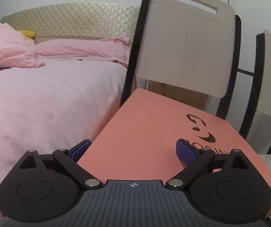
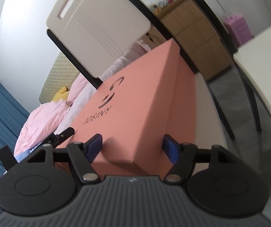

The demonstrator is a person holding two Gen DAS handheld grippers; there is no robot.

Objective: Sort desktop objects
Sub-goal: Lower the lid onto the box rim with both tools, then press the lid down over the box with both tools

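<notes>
A salmon-pink shoebox [image 1: 144,132] with a black logo on its lid fills the middle of both wrist views. My left gripper [image 1: 133,150] stands open at the box's near left corner. Its left finger [image 1: 79,149] hangs just off the box's left edge, and its right finger [image 1: 185,151] lies over the lid. My right gripper [image 2: 133,146] straddles the near right corner of the box lid [image 2: 131,104], with one blue pad [image 2: 95,144] on the lid's top and the other [image 2: 170,148] against its side. It looks shut on the lid.
The box rests on a white surface [image 2: 201,102]. Behind it stand two beige chair backs [image 1: 188,43] with black frames. A bed with pink bedding [image 1: 46,98] lies close on the left. A white tabletop [image 2: 264,71] and cardboard boxes [image 2: 192,37] are off to the right.
</notes>
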